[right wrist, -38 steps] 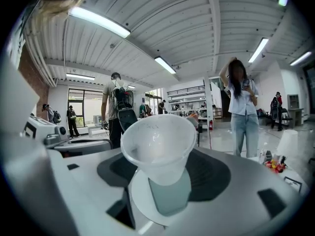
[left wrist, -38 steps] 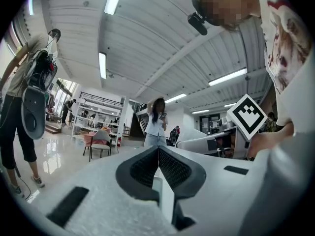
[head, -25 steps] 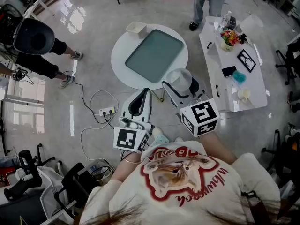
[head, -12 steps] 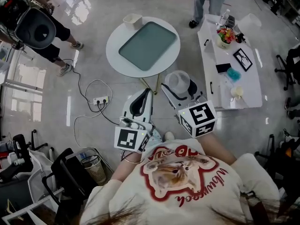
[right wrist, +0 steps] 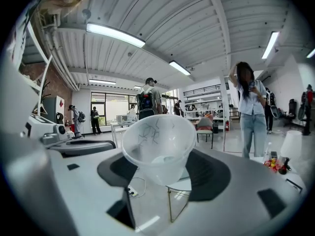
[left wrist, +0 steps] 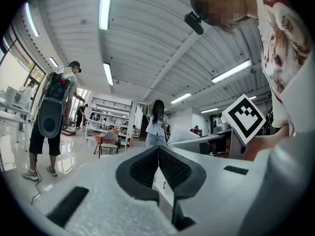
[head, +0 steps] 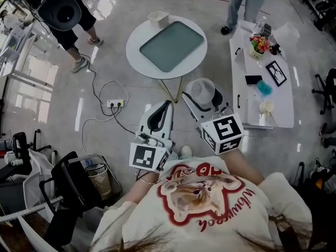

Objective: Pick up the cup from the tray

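The right gripper (right wrist: pixel 160 170) is clamping its jaws on the cup (right wrist: pixel 156 144), one jaw pressing each side of the clear plastic wall. The cup is sitting between the jaws with its open mouth tipping back toward the gripper's camera. From the head view, the cup (head: pixel 201 90) is hanging over the floor at the tip of the right gripper (head: pixel 202 95), well apart from the tray (head: pixel 171 45).

The tray is lying ahead of both pairs of jaws on a round white worktop (head: pixel 137 63). A small white box (head: pixel 158 19) is standing on that worktop just beyond the tray's far corner.

The left gripper (left wrist: pixel 158 155) is keeping its jaws together, the ribbed pads touching with nothing between them. In the head view the left gripper (head: pixel 166 105) is pointing at the worktop's stand, just left of the right jaws.

A long white worktop (head: pixel 283 96) is standing to the right of the right jaws, and a person (right wrist: pixel 252 113) is standing beyond them.
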